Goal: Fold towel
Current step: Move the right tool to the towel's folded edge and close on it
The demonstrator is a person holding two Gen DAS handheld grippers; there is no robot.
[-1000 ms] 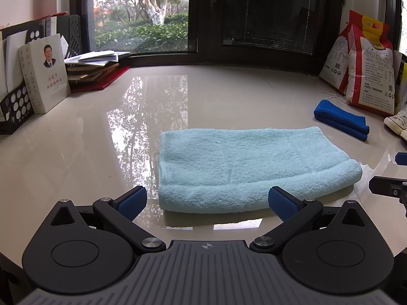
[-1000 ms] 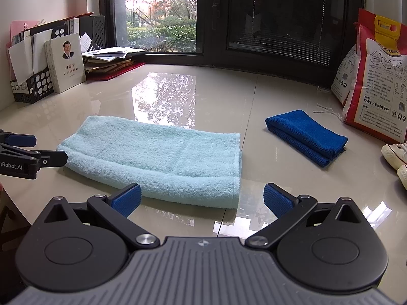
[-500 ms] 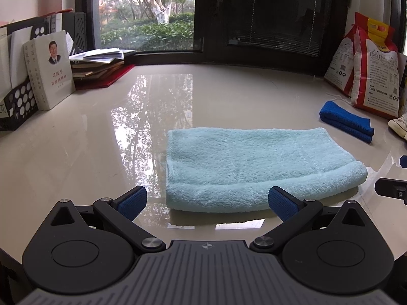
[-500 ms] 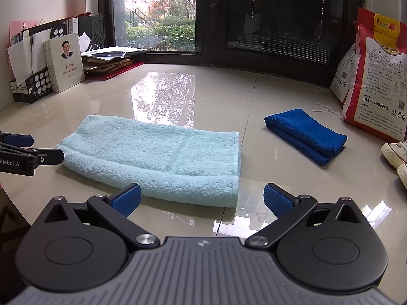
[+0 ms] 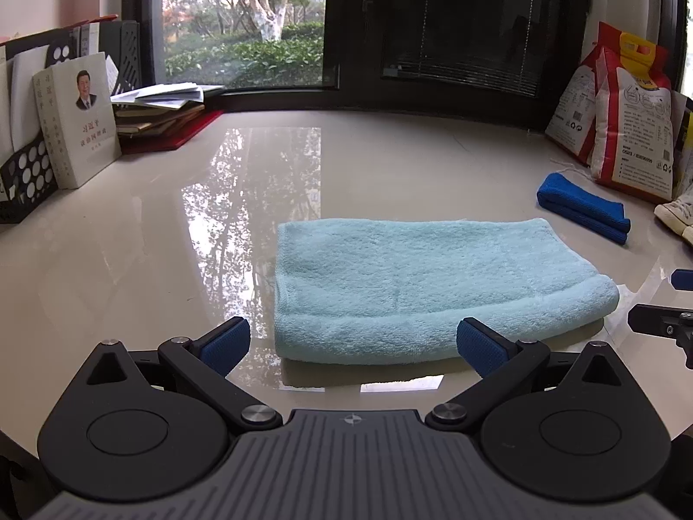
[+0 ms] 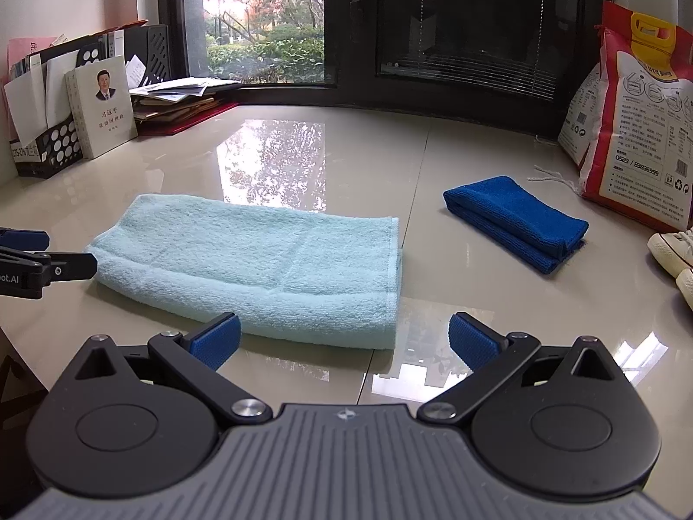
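Observation:
A light blue towel (image 5: 416, 286) lies folded in a long flat strip on the glossy beige surface; it also shows in the right wrist view (image 6: 260, 273). My left gripper (image 5: 353, 344) is open and empty, just in front of the towel's near left part. My right gripper (image 6: 342, 340) is open and empty, in front of the towel's near right corner. Each gripper's tip shows at the edge of the other's view, beside a towel end.
A folded dark blue cloth (image 6: 519, 223) lies right of the towel. Rice bags (image 6: 636, 125) and white shoes (image 6: 675, 255) stand at the far right. A book (image 5: 78, 121), file racks (image 5: 26, 173) and stacked papers (image 5: 164, 108) line the left. A dark window (image 5: 454, 30) is behind.
The left view has shifted left, so the towel sits further right in it. The right view has barely moved. Both grippers stay open.

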